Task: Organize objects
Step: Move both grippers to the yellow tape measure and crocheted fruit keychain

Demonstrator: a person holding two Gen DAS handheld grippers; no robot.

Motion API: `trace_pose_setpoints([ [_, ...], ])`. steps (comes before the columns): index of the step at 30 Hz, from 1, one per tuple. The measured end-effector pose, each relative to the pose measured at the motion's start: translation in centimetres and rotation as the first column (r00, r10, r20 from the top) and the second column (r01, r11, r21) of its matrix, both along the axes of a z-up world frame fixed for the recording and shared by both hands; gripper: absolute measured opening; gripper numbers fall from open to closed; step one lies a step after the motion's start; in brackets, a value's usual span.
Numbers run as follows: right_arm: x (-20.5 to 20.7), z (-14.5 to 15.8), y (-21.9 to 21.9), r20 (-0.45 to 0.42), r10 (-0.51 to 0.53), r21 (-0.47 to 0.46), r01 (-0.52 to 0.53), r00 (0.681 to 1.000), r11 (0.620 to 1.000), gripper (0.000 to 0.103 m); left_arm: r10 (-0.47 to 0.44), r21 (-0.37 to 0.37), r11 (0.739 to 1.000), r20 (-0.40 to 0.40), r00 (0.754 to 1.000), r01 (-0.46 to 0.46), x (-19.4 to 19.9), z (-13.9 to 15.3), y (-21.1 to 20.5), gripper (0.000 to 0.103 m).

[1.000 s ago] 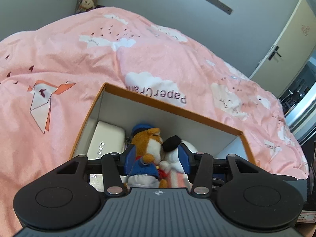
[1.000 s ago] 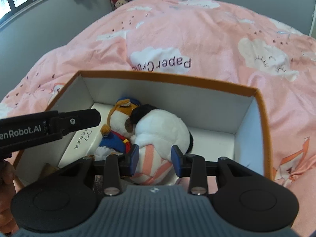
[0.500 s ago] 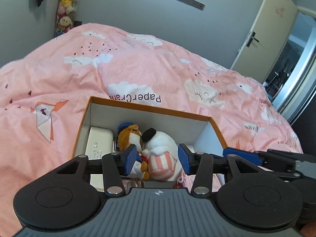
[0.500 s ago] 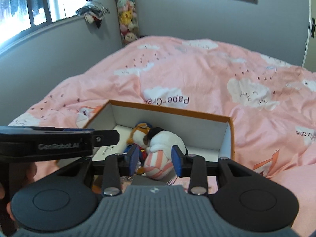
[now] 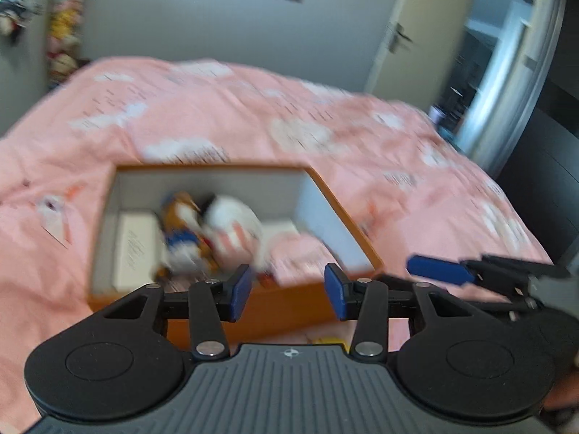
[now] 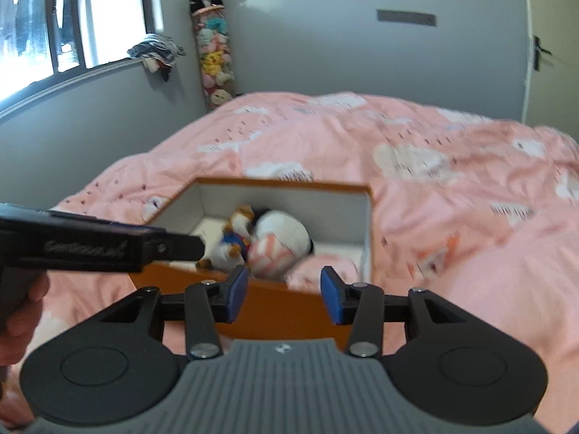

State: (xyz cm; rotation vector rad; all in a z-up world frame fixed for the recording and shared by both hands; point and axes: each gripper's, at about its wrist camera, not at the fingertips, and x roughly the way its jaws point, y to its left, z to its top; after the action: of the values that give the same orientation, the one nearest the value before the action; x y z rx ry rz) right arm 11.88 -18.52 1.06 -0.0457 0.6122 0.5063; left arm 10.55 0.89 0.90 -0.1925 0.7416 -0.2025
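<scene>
An orange cardboard box [image 5: 217, 168] with a white inside sits on the pink bed. In it lie an orange plush dog in blue [image 5: 181, 224], a white plush in pink stripes [image 5: 231, 224], a flat white case [image 5: 134, 249] and a pink cloth [image 5: 300, 256]. My left gripper [image 5: 287, 291] hovers in front of the box's near wall, jaws closing with nothing between them. My right gripper [image 6: 284, 293] also hangs before the box [image 6: 282, 182], jaws opening on nothing, and the plush dog [image 6: 235, 235] and white plush [image 6: 282, 238] lie beyond it.
The pink duvet [image 6: 434, 166] covers the whole bed around the box. A net column of plush toys [image 6: 213, 58] stands in the far corner by the window [image 6: 54, 29]. A door [image 5: 416, 36] is at the far right. Something yellow [image 5: 329, 341] lies under my left gripper.
Both grippers have pulled back and up from inside the box, leaving the two plush toys in it. The right jaws stand wider than before.
</scene>
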Motion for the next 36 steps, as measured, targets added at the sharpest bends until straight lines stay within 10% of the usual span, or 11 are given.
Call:
trace_pose_setpoints([
  [26, 0.8, -13.0, 0.6, -0.42, -0.024, -0.151, -0.044, 0.907, 0.988, 0.05, -0.087, -0.009, 0.996, -0.315, 0.945, 0.089, -0.2, -10.9, -2.7, 0.044],
  [36, -0.5, -8.5, -2.1, -0.21, -0.168, -0.231, 0.118, 0.963, 0.966, 0.044, -0.109, -0.116, 0.99, -0.267, 0.957, 0.08, 1.8, -10.8, -3.4, 0.051],
])
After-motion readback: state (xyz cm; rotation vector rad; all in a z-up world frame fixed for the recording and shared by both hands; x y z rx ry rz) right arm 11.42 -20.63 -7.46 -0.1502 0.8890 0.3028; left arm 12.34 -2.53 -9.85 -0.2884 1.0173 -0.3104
